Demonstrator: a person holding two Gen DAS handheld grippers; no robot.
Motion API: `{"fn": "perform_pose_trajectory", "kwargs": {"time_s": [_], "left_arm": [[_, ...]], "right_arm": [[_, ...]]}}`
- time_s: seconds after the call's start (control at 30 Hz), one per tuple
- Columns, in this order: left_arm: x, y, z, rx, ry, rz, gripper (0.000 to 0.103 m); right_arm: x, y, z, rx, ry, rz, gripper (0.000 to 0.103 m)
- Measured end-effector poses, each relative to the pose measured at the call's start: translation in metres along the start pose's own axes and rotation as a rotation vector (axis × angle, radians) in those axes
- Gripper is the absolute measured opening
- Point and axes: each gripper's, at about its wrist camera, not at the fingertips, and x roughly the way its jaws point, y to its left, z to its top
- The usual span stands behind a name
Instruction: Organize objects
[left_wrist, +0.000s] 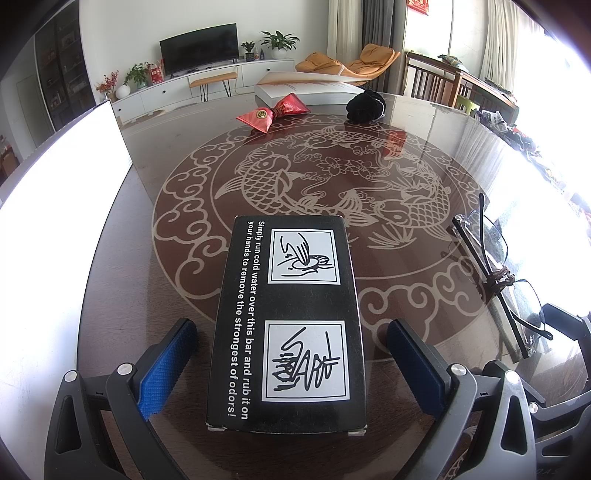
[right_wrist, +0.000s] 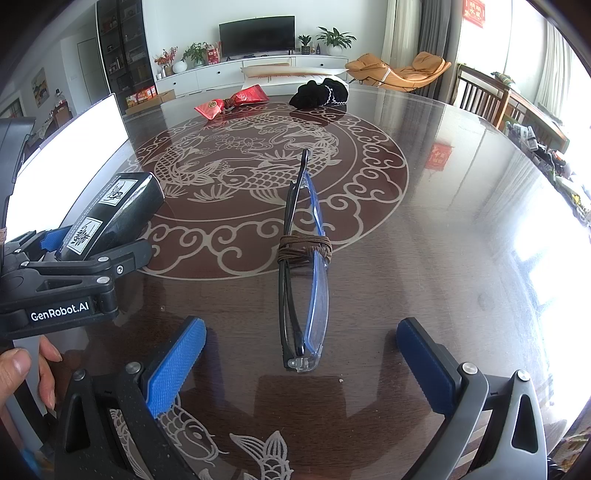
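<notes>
A black printed box (left_wrist: 288, 325) lies on the dark table between the open fingers of my left gripper (left_wrist: 291, 339); neither blue pad touches it. It also shows in the right wrist view (right_wrist: 110, 218). Folded glasses (right_wrist: 304, 266) tied with a brown cord lie on the table between the open fingers of my right gripper (right_wrist: 301, 332), untouched. The glasses also show in the left wrist view (left_wrist: 495, 273), right of the box. A red bow-shaped pouch (left_wrist: 275, 110) and a black cloth bundle (left_wrist: 365, 105) lie at the far side.
A bright white panel (left_wrist: 62, 177) stands at the table's left edge. A white flat box (left_wrist: 310, 88) sits at the far edge. Chairs (right_wrist: 476, 92) and clutter (right_wrist: 554, 155) line the right side. The table (right_wrist: 443, 221) has a glossy fish pattern.
</notes>
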Motion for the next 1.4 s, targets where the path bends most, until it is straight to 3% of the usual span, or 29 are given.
{"fn": "perform_pose_trajectory", "kwargs": {"time_s": [0.9,1.07,1.3,1.4], "left_arm": [[0.0,0.0,0.0,0.0,0.0,-0.001,0.103],[0.002,-0.003,0.005,0.057,0.051,-0.041,0.103],[0.009,-0.006,0.016,0.029,0.133,-0.028,0.103],[0.008,-0.007,0.013,0.037,0.118,-0.031,0.103]], "right_arm": [[0.0,0.0,0.0,0.0,0.0,0.001,0.103],[0.0,0.0,0.0,0.0,0.0,0.001,0.103],[0.0,0.0,0.0,0.0,0.0,0.001,0.103],[0.0,0.0,0.0,0.0,0.0,0.001,0.103]]}}
